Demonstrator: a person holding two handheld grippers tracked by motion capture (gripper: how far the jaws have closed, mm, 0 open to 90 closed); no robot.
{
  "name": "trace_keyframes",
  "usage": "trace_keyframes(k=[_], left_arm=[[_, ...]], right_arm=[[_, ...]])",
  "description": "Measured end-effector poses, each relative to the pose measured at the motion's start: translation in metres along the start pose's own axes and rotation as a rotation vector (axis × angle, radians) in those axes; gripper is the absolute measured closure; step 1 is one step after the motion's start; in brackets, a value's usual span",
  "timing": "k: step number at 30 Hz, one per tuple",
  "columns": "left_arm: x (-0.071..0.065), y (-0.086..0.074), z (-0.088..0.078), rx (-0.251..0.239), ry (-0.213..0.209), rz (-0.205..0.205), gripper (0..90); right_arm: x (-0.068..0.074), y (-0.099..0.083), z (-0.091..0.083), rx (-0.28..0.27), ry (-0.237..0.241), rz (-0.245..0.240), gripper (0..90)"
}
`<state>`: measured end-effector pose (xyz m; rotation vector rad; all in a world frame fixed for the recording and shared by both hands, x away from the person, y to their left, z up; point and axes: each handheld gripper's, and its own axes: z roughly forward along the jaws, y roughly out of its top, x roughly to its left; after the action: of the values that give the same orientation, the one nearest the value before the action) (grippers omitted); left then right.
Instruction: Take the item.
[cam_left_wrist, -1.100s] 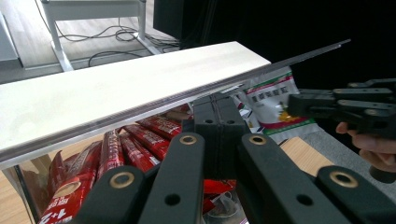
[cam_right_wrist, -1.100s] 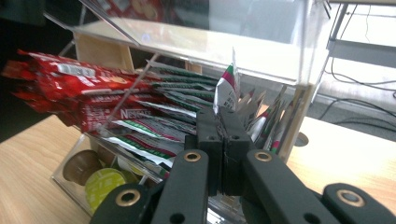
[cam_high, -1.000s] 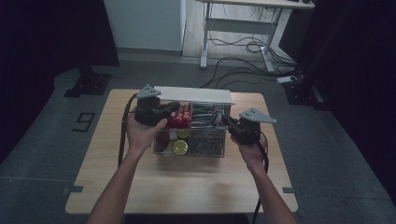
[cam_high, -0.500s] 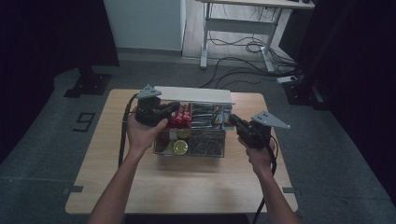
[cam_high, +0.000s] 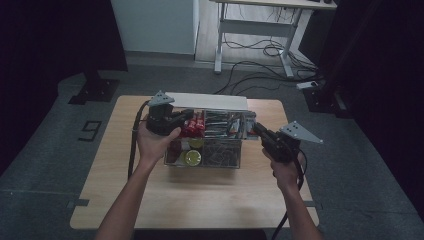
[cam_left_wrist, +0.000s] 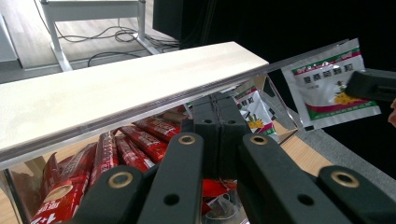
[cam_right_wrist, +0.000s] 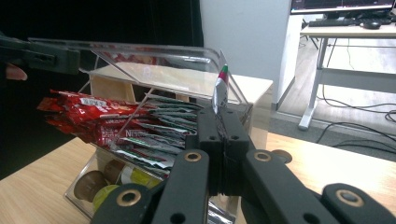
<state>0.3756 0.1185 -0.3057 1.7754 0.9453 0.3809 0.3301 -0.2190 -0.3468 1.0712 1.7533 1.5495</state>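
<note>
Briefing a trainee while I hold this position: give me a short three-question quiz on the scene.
1. True or false: the right gripper has its fingers shut on a white-and-green sachet.
2. What does the left gripper hold up? A) the clear lid B) a coffee capsule C) a cable
3. What colour are the long sachets lying in the clear box nearest the left gripper?
Key: 1 true; 2 A; 3 red.
</note>
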Motion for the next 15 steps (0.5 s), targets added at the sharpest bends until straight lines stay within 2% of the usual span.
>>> trace_keyframes(k=[15], left_arm=[[-0.002,0.000,0.002,0.002,-0.002,0.002,89.4]], right_arm=[[-0.010,-0.004,-0.015,-0.029,-0.022,0.021,89.1]])
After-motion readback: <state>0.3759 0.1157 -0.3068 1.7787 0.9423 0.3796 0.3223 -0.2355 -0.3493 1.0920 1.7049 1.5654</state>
